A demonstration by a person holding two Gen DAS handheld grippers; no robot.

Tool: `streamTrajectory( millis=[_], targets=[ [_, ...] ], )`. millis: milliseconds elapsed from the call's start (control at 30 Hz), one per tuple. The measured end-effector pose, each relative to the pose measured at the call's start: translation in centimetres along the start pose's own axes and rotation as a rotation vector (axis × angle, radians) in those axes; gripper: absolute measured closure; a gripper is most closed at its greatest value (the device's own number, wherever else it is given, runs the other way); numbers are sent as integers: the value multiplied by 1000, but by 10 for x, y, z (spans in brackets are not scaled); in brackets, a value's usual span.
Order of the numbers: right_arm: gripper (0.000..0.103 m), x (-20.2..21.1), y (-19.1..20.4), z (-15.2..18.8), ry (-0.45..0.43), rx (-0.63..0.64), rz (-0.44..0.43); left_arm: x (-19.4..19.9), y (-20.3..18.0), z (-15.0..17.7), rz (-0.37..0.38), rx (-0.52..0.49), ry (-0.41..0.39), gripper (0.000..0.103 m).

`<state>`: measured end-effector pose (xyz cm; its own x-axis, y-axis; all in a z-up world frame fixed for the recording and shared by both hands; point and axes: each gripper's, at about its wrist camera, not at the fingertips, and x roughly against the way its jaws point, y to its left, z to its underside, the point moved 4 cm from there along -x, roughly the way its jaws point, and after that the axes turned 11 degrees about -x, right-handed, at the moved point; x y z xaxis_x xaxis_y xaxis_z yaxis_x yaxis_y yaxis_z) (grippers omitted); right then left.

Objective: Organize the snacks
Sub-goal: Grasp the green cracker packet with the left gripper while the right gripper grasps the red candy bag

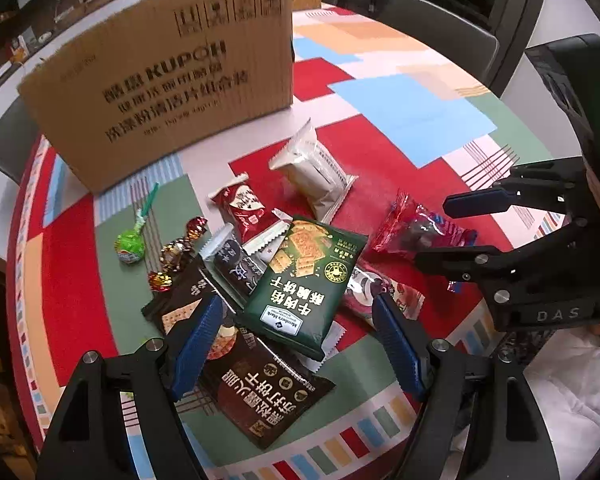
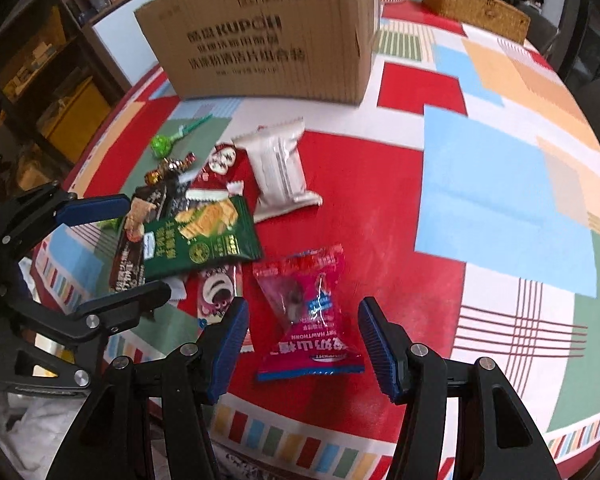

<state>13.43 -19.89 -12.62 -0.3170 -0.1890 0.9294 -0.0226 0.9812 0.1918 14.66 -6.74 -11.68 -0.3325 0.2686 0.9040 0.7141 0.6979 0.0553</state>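
The snacks lie in a loose pile on a patchwork tablecloth (image 2: pixel 500 200) of red, blue, green and orange blocks, in front of a tall cardboard box (image 2: pixel 276 36) printed with black characters.

Nearest the right gripper (image 2: pixel 304 344) is a red hawthorn candy packet (image 2: pixel 308 312), flat on a red patch, glossy, with a clear window showing a dark sweet inside. It lies between the blue ribbed pads (image 2: pixel 228 344) and touches neither. The jaws stand wide apart and hold nothing.

Left of it is a green cracker packet (image 1: pixel 308 280), lying on top of a dark brown biscuit packet (image 1: pixel 260 392) and overlapping a small black sachet (image 1: pixel 232 260). A pink packet (image 2: pixel 218 292) with a cartoon face peeks out from under the green one. Behind these lie a small red sachet (image 1: pixel 242 204) and a plump white wrapped cake (image 1: pixel 312 172), set apart from the rest on the red patch. At the pile's far left are a green lollipop (image 1: pixel 130 244) and foil-wrapped candies (image 1: pixel 176 252), side by side.

The left gripper (image 1: pixel 300 340) hangs over the green and brown packets, fingers spread wide, gripping nothing; whether its pads touch the wrappers cannot be told.

A wicker basket (image 2: pixel 476 4) stands behind the box.
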Motion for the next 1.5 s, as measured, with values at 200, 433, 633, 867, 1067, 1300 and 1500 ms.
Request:
streamTrajectory(
  millis=[200,433,633,867,1067,1300,1500],
  targets=[
    [46,-8,-2,2,23,-13,0,-11,2,-6,28,-1,6,26],
    [50,-16,-3,1,48,-32,-8,-24,7,-13,45,10,25,32],
    [56,-20,-3,-2,48,-38,-19,-25,7,-16,51,16,19,40],
    [64,-24,0,-5,45,-34,-29,-29,3,-17,50,11,32,40],
    [68,-24,1,-5,36,-31,-34,-31,2,-16,72,31,28,52],
    [72,-16,3,-6,8,-18,-29,-23,1,-11,95,62,9,60],
    [72,-4,4,-8,-31,-9,-31,-5,1,-8,96,110,-36,63]
  ],
)
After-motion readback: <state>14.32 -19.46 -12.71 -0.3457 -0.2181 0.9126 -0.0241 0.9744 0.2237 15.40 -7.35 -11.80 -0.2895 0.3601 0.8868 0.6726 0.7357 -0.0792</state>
